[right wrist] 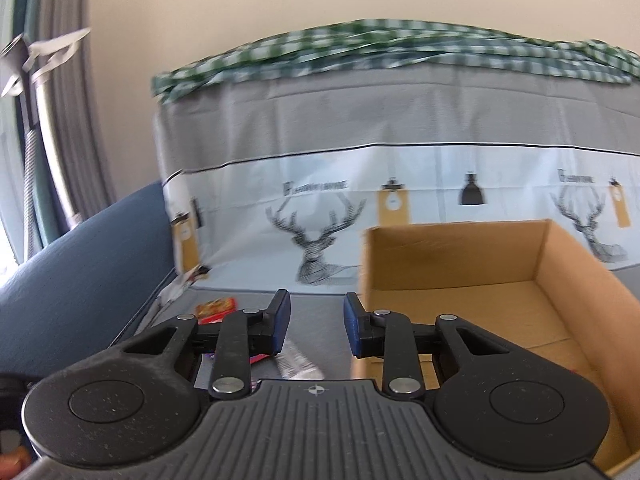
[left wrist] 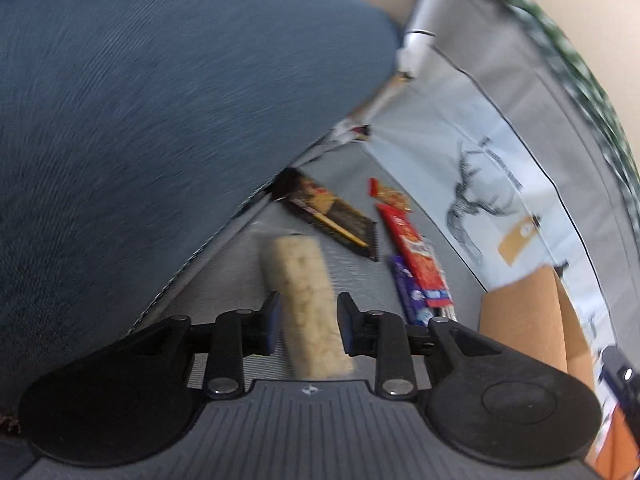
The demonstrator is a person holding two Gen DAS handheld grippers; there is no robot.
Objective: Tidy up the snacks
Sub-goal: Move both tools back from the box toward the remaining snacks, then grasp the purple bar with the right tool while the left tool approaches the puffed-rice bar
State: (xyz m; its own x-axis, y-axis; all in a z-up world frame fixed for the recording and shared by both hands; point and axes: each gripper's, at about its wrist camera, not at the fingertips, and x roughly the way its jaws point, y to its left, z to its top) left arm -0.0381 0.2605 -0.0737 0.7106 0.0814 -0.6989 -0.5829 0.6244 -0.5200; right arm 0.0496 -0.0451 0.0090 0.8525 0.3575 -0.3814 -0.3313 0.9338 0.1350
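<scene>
Left gripper (left wrist: 308,320) had a pale oat bar (left wrist: 306,300) between its pads, looked pinched. Right gripper (right wrist: 316,320) was partly open with a silvery wrapper (right wrist: 298,362) below it; couldn't tell if it held it. Dark bar (left wrist: 332,216), red packs (left wrist: 416,256) and purple bar (left wrist: 408,288) lay loose on the grey top (left wrist: 240,264) by the blue cushion's (left wrist: 160,120) edge. Box (right wrist: 480,300) looked nearly empty, so mostly undone. Labels too blurry.

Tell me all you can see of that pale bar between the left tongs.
The pale bar is a long, cream-coloured, knobbly block, like puffed rice or cereal, blurred here. It runs lengthways between the left tongs, tilted slightly, its far end over the grey surface. The blue pads flank it; whether they press on it is unclear.
</scene>
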